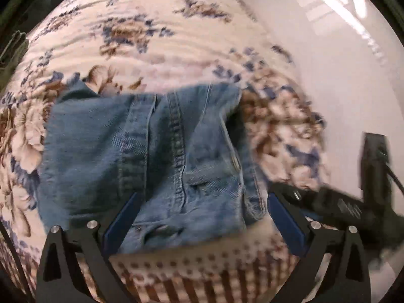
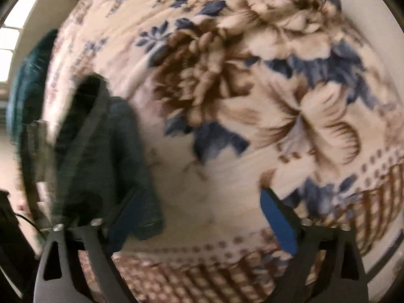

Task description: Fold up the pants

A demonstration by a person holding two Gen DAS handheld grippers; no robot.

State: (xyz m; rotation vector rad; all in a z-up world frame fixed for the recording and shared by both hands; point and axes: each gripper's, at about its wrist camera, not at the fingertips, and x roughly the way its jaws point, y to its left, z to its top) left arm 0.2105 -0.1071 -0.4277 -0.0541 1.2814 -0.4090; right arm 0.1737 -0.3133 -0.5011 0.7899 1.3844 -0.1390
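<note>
Left wrist view, jeans (image 1: 151,156) folded on floral blanket (image 1: 151,45), left gripper (image 1: 202,202) spread wide over them, pads clear of denim, right wrist view, right gripper (image 2: 202,202) spread apart above blanket, jeans beside its left finger (image 2: 126,212)

From my right tool's view the pants (image 2: 131,151) are a motion-smeared dark mass whose folds I cannot read, and a blurred black device (image 1: 353,202) hides the bedspread's (image 1: 151,38) right edge.
</note>
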